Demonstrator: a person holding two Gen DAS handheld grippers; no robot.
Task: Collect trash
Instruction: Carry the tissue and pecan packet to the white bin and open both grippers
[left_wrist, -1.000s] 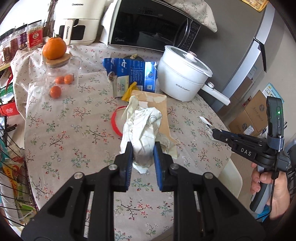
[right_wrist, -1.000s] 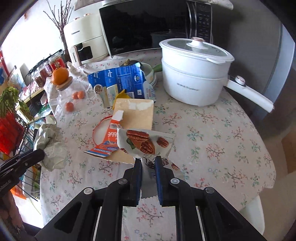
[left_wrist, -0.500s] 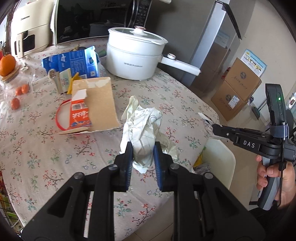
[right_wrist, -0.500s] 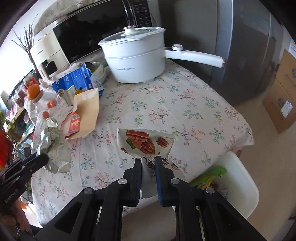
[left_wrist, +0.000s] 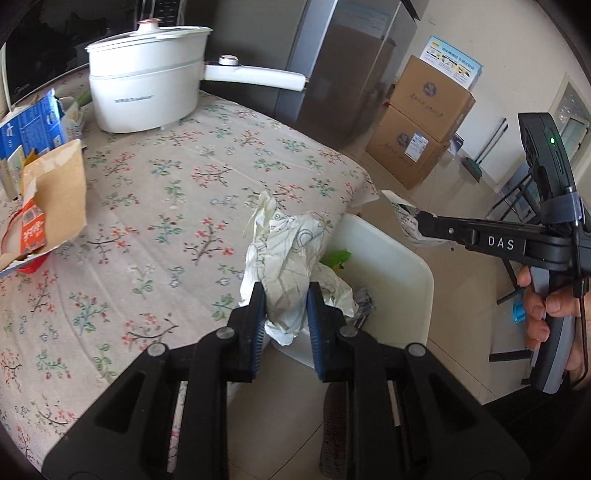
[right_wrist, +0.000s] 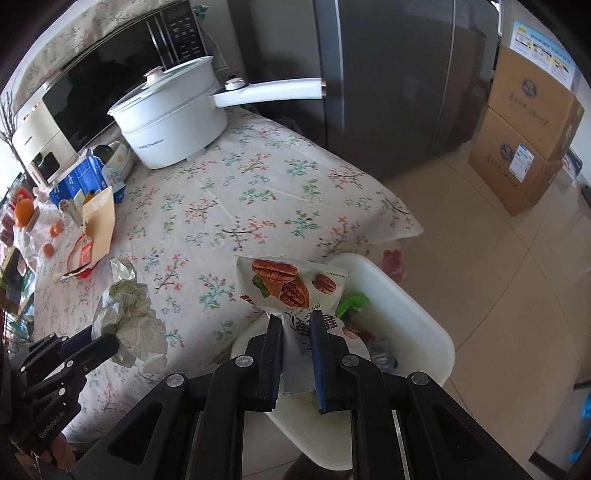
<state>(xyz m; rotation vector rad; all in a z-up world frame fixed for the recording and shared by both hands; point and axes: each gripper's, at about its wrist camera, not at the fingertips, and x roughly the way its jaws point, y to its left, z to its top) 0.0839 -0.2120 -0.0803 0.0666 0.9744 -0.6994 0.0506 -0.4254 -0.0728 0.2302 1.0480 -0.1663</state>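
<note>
My left gripper (left_wrist: 285, 299) is shut on a crumpled white paper wrapper (left_wrist: 284, 254) and holds it over the table's edge, beside a white bin (left_wrist: 399, 266) on the floor. My right gripper (right_wrist: 295, 325) is shut on a pecan snack bag (right_wrist: 291, 284) and holds it above the same bin (right_wrist: 417, 321). The bin holds green and other trash. The wrapper also shows in the right wrist view (right_wrist: 127, 317), and the right gripper (left_wrist: 417, 218) shows in the left wrist view.
On the floral tablecloth (right_wrist: 258, 184) stand a white pot with a long handle (right_wrist: 170, 114), a blue carton (right_wrist: 79, 177), a brown envelope with a red carton (left_wrist: 51, 199) and oranges (right_wrist: 24, 212). Cardboard boxes (right_wrist: 528, 129) and a fridge (right_wrist: 388, 74) stand behind.
Both grippers have swung right, away from the table's middle, toward the table's edge, carrying the wrapper and the snack bag. The white bin has come into view below them.
</note>
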